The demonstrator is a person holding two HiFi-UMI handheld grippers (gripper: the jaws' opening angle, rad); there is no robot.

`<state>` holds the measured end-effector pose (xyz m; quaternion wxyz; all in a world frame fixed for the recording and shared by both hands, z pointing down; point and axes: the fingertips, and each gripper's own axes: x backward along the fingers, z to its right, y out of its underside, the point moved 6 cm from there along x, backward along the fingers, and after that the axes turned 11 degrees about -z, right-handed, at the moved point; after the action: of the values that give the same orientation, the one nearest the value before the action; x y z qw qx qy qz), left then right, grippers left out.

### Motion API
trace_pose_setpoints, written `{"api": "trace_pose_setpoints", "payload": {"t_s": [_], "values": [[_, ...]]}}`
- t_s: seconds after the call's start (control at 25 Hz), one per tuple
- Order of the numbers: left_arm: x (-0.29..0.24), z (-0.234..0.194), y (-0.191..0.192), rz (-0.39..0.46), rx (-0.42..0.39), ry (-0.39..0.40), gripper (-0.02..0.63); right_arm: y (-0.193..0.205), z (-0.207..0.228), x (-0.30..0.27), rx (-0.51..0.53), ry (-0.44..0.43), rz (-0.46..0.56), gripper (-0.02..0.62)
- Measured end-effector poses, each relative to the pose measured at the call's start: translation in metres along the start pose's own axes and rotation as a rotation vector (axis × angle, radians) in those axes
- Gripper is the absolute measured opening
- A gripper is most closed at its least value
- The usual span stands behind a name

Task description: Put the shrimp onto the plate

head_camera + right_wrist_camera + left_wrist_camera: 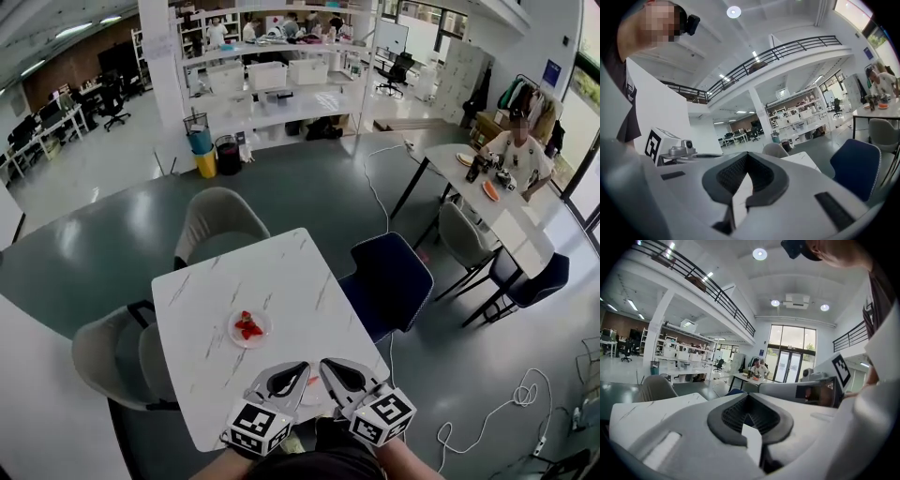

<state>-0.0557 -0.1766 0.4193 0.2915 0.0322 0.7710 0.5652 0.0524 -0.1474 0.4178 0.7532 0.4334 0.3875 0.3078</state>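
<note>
— Where's the shrimp?

— On the plate (265, 331) already. I see a small red heap, the shrimp (248, 326), lying in the middle of it, out on the table (281, 267) ahead of me and a little to my left.

— And your grippers?

— Both are low at the near edge of the table, well short of the plate. My left gripper (291, 377) has its jaws together with nothing between them. My right gripper (342, 374) is the same, pads met and empty. The two tips point inward, close to each other.

— So which step is this?

— I judge the placing done, or else nothing is under way. There's no loose shrimp that I can make out on the bare table. There is a faint reddish speck between my grippers, but it's too small to tell what it is.

— What next, then?

— If that speck is a shrimp, I'd have to part one pair of jaws, come down over it, pinch it lightly and carry it forward to the plate. If not, nothing more is called for but keeping clear of the plate so I don't knock it.
</note>
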Motion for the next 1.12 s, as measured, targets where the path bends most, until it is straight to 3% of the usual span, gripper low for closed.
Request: {"api": "trace_pose_setpoints", "payload": {"t_s": [0.44, 1.12], "values": [[0.033, 0.018, -0.030, 0.074, -0.042, -0.002, 0.009, -0.028, -0.025, 0.014, 0.047, 0.021, 0.069, -0.002], [0.052, 0.026, -0.046, 0.160, -0.042, -0.008, 0.009, -0.042, -0.037, 0.024, 0.085, 0.031, 0.116, -0.002]]}}
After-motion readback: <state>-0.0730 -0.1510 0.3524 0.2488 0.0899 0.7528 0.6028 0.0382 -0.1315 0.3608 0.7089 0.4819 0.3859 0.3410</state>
